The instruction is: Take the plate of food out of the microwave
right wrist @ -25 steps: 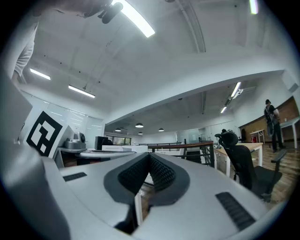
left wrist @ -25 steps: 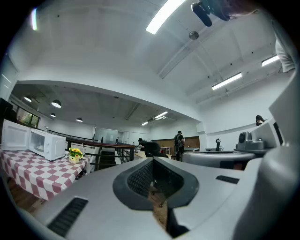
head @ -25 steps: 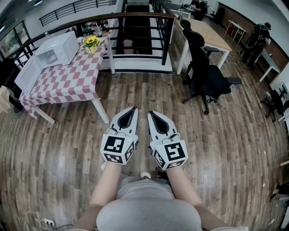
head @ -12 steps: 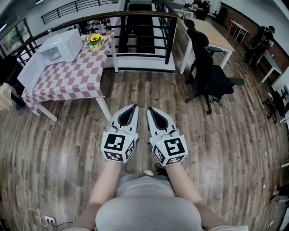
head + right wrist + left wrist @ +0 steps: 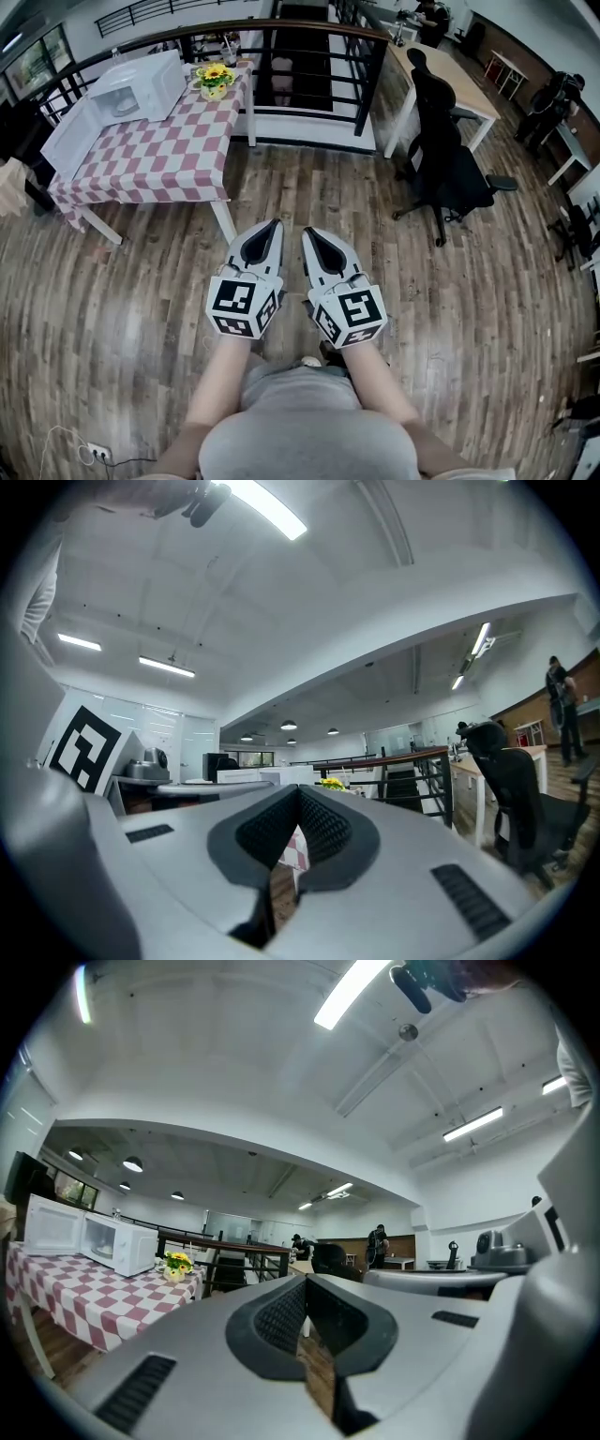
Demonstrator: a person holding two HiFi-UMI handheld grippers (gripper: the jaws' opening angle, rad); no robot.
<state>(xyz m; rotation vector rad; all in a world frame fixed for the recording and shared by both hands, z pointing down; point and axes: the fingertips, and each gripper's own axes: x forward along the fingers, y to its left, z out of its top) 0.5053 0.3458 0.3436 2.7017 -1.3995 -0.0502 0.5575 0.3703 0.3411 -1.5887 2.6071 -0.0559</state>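
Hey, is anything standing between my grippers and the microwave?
Nothing visible does. The left gripper and right gripper, both shut and empty, hang over open floor. The microwave sits on the table ahead-left with its door open. The flowers stand beside it, not in front.

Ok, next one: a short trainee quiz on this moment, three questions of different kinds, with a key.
1. True or false: the left gripper is holding something.
2. The microwave stands on: A a kitchen counter, B the checkered table, C a shelf.
3. Fill in: the right gripper has its fingers ___ (open or shut).
Key: 1 false; 2 B; 3 shut.
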